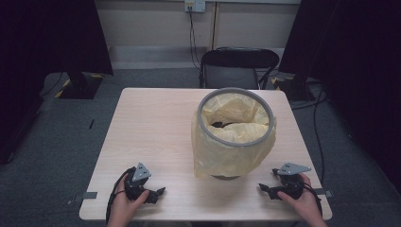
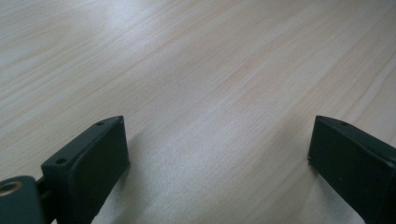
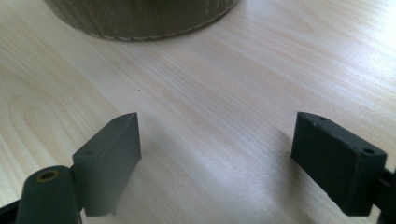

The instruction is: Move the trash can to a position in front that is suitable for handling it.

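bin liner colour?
Pale yellow liner, under a grey rim ring; best in the high view.

Each hand is gripping a black two-jaw tool, the left gripper [image 1: 158,193] and right gripper [image 1: 263,188] both wearing a grey three-cornered plate on top, a black cable trailing behind, and small screw holes dotting their blocky jaws.

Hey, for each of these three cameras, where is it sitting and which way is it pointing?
High view: above the person's side, looking forward and down on the table and lined bin; both hands, left gripper, right gripper.
Left gripper view: on that gripper, low, facing bare tabletop; open jaws.
Right gripper view: on that gripper, facing the bin's base; open jaws.
Shared: the gripper views share the wood; high and right share the bin.
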Demonstrator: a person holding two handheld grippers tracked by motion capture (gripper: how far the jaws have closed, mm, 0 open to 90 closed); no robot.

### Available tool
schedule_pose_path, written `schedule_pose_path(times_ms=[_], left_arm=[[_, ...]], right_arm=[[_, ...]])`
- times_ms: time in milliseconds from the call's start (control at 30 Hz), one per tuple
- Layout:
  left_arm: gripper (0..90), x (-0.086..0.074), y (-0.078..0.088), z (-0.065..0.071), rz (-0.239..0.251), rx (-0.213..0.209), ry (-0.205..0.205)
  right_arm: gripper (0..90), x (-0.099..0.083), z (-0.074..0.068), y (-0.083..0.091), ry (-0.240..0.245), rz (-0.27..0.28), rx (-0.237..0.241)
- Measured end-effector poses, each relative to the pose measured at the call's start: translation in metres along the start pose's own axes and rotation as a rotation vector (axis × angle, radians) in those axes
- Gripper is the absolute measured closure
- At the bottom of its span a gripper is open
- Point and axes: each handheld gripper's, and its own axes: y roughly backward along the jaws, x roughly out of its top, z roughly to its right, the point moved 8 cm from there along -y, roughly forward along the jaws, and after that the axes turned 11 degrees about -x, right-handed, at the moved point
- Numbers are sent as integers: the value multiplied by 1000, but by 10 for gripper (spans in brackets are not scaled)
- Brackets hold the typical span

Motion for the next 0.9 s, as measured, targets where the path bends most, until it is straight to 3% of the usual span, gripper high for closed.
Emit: schedule_pose_path(times_ms=[133,400,900], left_arm=[[43,0,0,0,-1,0,0],[43,0,0,0,0,0,0],[43,0,0,0,0,0,0]], right_arm=[[151,0,-2,2,7,-21,14],[151,7,-4,9,9,-4,42],[152,42,-9,25,33,23,101]])
